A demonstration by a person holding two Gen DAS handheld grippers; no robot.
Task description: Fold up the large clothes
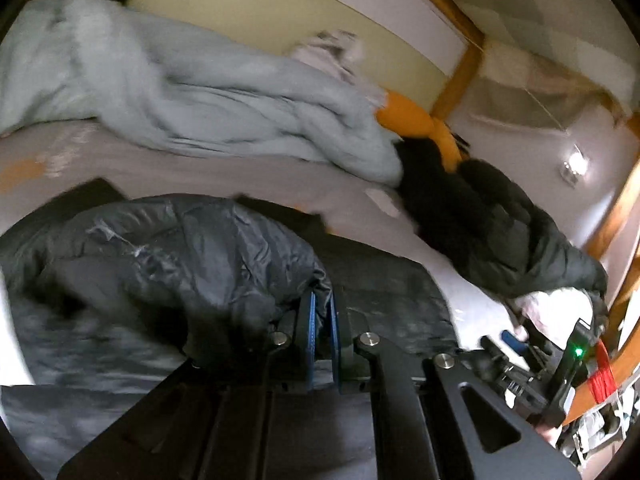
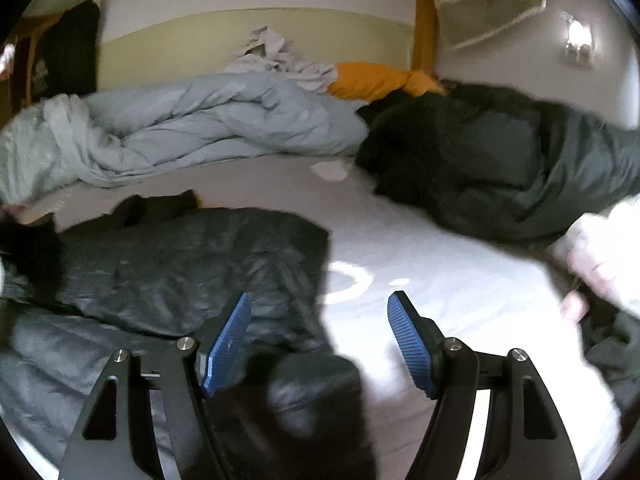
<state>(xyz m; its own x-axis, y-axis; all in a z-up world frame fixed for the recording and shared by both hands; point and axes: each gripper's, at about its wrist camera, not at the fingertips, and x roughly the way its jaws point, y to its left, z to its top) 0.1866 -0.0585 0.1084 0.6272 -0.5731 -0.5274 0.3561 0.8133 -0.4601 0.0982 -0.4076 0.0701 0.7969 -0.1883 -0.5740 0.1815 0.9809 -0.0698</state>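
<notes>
Bed (image 2: 420,248), white sheet. On it: dark jacket (image 2: 180,264) spread near left; pale blue duvet (image 2: 192,128) bunched at far side; orange pillow (image 2: 376,78) far right; second dark coat (image 2: 480,152) heaped at right.

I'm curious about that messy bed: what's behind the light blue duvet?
Behind the duvet sit crumpled pale clothes and an orange pillow, against a yellowish wall panel. The duvet covers their lower parts, so whatever lies beneath stays hidden.

claw (image 2: 319,338): black arms | ribbed blue pads (image 2: 410,344) | silver screws (image 2: 452,344)
</notes>
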